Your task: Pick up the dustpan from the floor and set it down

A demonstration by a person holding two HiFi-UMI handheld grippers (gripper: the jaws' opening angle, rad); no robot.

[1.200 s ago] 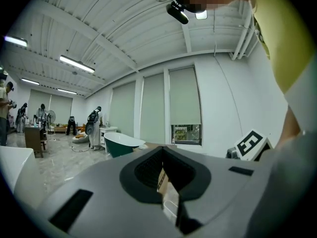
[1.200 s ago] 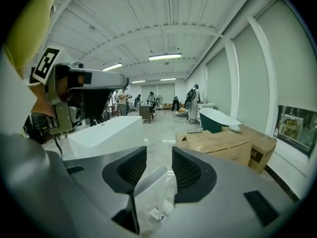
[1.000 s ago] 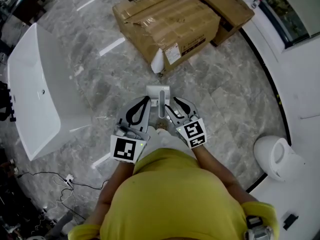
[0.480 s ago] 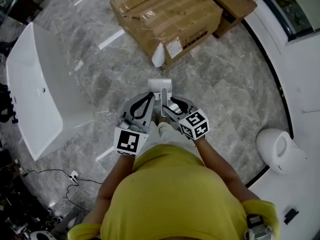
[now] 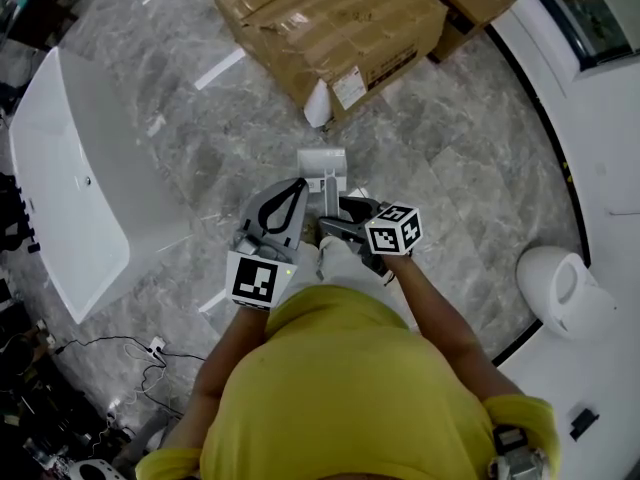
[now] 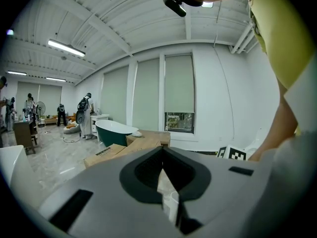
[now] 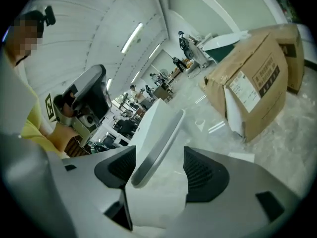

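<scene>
**A:** Now, how is the dustpan (image 5: 322, 160) likely handling?

**B:** Judging it light, stiff plastic, and smooth enough to be slipping. The upright handle (image 7: 157, 138) is looking like the best hold. It is showing white all over and appears to be resting on the marble floor (image 5: 450, 168), near the cardboard box (image 5: 330, 18).

**A:** And the grippers?

**B:** The right gripper (image 7: 158, 168) is opening its fingers (image 7: 205, 172) wide, with the handle standing loose between them. The left gripper (image 6: 162, 155) is keeping its fingers (image 6: 146, 172) together, holding nothing.

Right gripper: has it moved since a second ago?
Yes. The right gripper shifted toward the cardboard box and rolled; its jaws are opening, dustpan handle between them.
</scene>
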